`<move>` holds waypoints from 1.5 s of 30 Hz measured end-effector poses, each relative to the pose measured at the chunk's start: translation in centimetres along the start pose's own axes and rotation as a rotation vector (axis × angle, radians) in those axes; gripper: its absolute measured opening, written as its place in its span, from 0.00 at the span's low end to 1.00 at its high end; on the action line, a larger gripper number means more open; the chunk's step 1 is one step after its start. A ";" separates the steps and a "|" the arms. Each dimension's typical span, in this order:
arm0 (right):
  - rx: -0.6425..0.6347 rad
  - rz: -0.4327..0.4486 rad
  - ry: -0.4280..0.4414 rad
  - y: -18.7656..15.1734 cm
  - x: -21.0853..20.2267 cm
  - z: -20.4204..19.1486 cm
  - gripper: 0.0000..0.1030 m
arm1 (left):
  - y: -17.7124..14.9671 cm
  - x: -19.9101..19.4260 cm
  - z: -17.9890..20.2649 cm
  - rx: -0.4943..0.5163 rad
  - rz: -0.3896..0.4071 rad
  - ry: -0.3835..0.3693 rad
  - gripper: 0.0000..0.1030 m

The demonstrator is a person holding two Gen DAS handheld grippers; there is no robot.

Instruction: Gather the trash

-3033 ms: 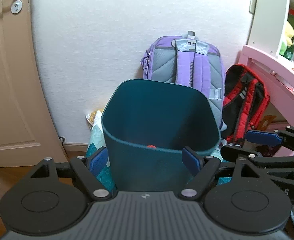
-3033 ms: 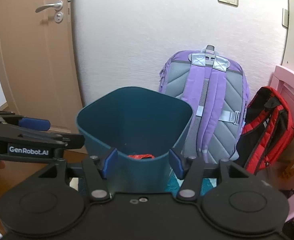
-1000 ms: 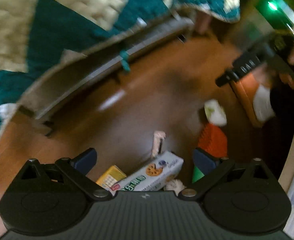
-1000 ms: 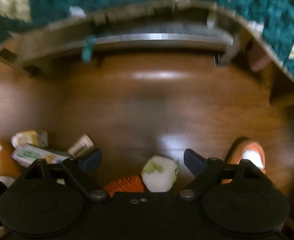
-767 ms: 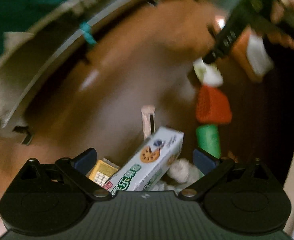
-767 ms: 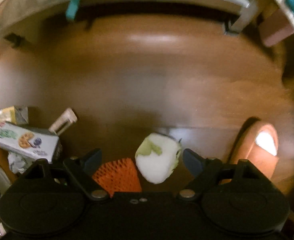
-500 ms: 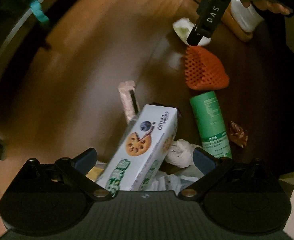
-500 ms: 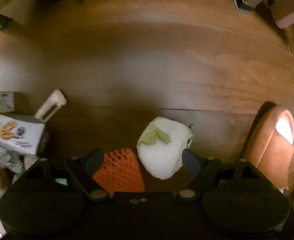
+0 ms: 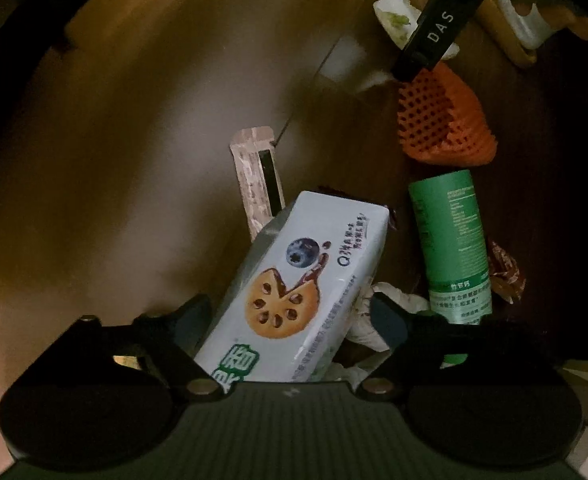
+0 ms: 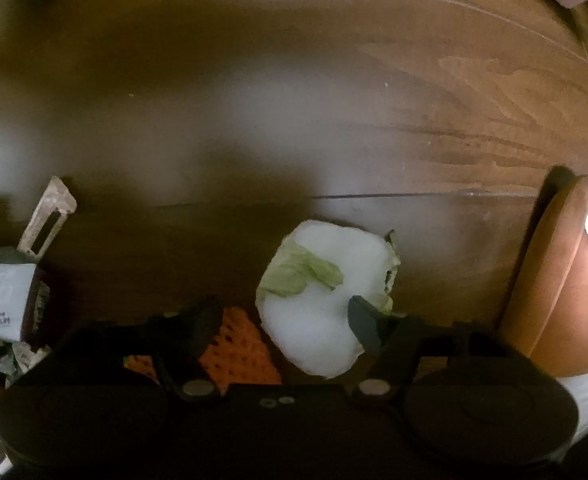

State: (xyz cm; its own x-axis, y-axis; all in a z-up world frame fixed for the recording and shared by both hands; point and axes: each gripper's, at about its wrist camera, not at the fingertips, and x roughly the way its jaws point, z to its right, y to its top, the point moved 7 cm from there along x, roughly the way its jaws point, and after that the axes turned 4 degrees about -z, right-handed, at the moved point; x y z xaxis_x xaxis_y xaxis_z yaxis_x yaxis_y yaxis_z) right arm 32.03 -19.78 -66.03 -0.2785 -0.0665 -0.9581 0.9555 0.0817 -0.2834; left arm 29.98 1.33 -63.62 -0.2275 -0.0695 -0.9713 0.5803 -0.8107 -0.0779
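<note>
Trash lies on a dark wooden floor. A white cookie box (image 9: 302, 280) lies between the fingers of my left gripper (image 9: 291, 320), whose jaws are closing; a gap still shows on the box's right side. A white-green cabbage chunk (image 10: 318, 292) and an orange foam net (image 10: 237, 348) lie between the fingers of my right gripper (image 10: 285, 324), also closing. Its right fingertip (image 10: 364, 320) is at the cabbage's edge, and its left one is over the net. The left wrist view shows the right gripper's finger (image 9: 434, 32) over the cabbage (image 9: 392, 20) and the net (image 9: 442, 120).
Around the box lie a green tube (image 9: 450, 240), a pink wrapper strip (image 9: 255, 184), crumpled tissue (image 9: 398, 304) and a brown wrapper (image 9: 502, 268). An orange slipper (image 10: 562, 272) is close on the right of the cabbage. Bare floor stretches beyond the trash.
Both views swung from the teal bin down to the floor. Both grippers then sank toward the trash, which now looks larger. Both pairs of jaws have narrowed.
</note>
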 end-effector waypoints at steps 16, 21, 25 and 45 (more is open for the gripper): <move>-0.011 0.025 -0.066 -0.4 -1.1 0.3 0.12 | 0.7 -0.7 1.2 -0.105 0.042 -0.022 0.37; 0.013 0.045 -0.081 -0.9 -3.4 1.5 0.09 | 0.7 -2.2 1.3 -0.124 0.054 -0.009 0.32; 0.037 0.078 -0.055 -1.2 -6.2 2.0 0.09 | 0.2 -3.7 1.0 -0.153 0.068 -0.008 0.31; -0.108 0.215 0.087 4.9 -8.0 -3.9 0.09 | -1.3 -9.3 -1.0 -0.368 0.182 0.017 0.30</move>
State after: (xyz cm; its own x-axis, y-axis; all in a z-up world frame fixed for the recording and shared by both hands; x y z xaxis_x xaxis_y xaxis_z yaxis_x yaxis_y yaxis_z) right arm 38.58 -14.98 -59.96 -0.0822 0.0493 -0.9954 0.9790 0.1908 -0.0714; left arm 32.09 3.60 -54.70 -0.0840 -0.1808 -0.9799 0.8517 -0.5235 0.0235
